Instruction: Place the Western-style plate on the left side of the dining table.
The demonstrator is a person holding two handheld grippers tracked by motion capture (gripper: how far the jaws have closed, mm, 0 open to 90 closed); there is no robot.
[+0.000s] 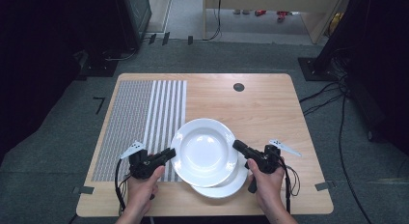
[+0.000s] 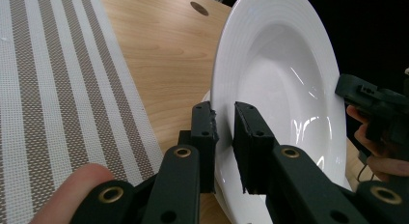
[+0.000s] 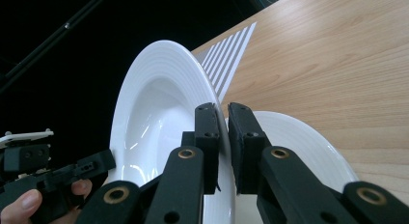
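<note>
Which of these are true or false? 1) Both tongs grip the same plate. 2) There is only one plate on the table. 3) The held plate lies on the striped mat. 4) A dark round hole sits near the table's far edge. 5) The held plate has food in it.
1) True: the left tongs and the right tongs each clamp the rim of the top plate, on opposite sides.
2) False: a second plate lies under the held one.
3) False: the top plate is above the lower plate and bare wood; the mat lies to its left, with the plate's left rim reaching over its edge.
4) True: the hole is there.
5) False: the top plate is empty and white.
</note>
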